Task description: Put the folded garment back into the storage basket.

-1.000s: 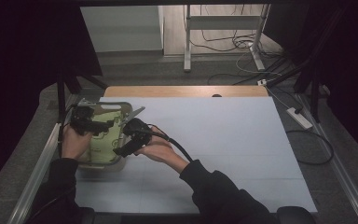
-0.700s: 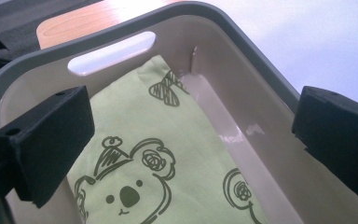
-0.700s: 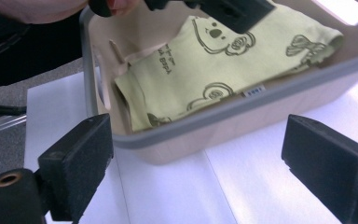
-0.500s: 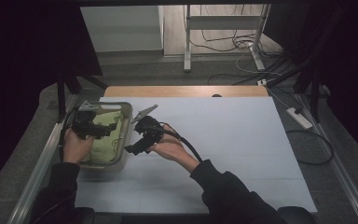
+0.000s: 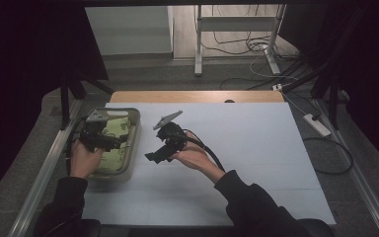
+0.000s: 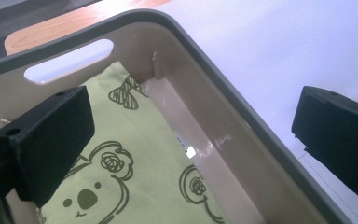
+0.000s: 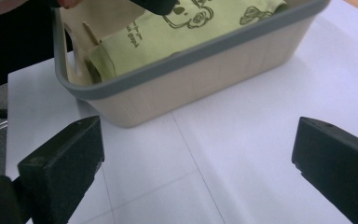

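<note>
One beige basket (image 5: 130, 148) with a grey rim is set at the left edge of a white-covered bench (image 5: 256, 163) in a dark room, its long axis running away from the person. One folded green cloth (image 6: 135, 154) lies inside. The left gripper (image 5: 109, 142) is held over it, jaws wide and empty. The right gripper (image 5: 154, 157) is held just beside the basket, its jaws having just opened wide, nothing between them.

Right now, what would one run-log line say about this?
bin: at table's left, green cloth inside | left gripper: open, straddling bin wall | right gripper: jaws just opened, nothing between, beside bin over white sheet

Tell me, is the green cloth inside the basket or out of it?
Inside: the green cloth lies within the basket walls, below the grey rim.
</note>
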### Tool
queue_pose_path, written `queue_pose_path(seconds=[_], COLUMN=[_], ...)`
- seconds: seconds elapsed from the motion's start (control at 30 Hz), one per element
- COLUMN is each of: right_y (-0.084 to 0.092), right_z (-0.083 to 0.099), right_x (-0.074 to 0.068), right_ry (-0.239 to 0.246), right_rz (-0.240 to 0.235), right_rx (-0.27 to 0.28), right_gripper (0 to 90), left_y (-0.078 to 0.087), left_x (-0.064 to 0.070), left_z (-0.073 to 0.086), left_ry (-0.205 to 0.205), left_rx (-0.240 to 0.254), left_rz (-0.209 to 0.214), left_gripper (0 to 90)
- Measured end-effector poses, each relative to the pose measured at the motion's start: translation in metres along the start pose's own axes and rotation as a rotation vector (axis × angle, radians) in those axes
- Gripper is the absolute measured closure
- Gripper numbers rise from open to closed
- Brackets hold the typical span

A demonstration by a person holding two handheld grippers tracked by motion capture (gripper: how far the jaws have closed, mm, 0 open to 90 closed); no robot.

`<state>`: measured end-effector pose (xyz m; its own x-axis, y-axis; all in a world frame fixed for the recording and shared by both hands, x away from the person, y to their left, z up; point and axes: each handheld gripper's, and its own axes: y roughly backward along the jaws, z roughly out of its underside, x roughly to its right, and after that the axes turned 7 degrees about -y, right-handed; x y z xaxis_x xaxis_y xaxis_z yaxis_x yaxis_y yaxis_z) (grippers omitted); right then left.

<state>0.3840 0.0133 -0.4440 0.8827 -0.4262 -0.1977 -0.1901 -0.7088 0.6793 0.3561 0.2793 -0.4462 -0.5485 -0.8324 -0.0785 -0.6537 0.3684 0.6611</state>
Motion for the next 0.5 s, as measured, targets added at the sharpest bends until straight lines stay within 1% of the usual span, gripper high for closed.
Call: queue_pose_path(seconds=[0.1, 0.23, 0.37, 0.5], right_y=[0.005, 0.012, 0.02, 0.028], right_z=[0.004, 0.01, 0.017, 0.023], right_x=[0.003, 0.006, 0.01, 0.013], right_ry=[-0.008, -0.001, -0.006, -0.01], right_rz=[-0.008, -0.005, -0.006, 0.004], right_rx=[-0.001, 0.004, 0.006, 0.012], right_gripper=[2.2, 1.5, 0.5, 0.0], left_y=[0.001, 0.001, 0.002, 0.004], left_x=[0.004, 0.01, 0.016, 0.023], left_z=[0.0, 0.002, 0.003, 0.003], left_ry=[-0.008, -0.021, -0.027, -0.027], left_rx=[0.005, 0.007, 0.008, 0.01], left_rz=[0.006, 0.01, 0.011, 0.008], left_gripper=[0.0, 0.0, 0.0, 0.0])
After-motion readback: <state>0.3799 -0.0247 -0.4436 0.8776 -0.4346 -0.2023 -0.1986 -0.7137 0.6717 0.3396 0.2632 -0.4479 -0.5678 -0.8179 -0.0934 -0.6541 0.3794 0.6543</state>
